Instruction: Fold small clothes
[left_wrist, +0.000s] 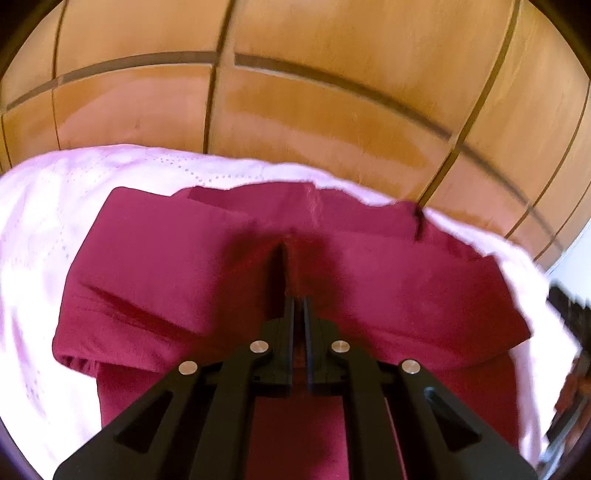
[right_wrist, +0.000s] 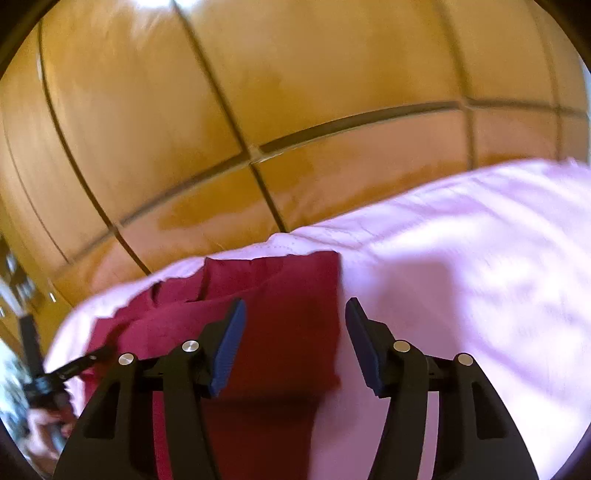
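Note:
A dark red garment lies folded on a pink bedsheet. My left gripper is shut, and its tips pinch a raised crease near the middle of the cloth. In the right wrist view the same garment shows its straight right edge. My right gripper hovers over that edge with its blue pads apart; the cloth lies below them, not pressed. The left gripper shows there as a black piece at the garment's left side, with a hand behind it.
Orange-brown wooden panels with dark seams stand just behind the bed's far edge and fill the top of the right wrist view. Pink sheet stretches wide to the right of the garment. Dark clutter sits at the far right.

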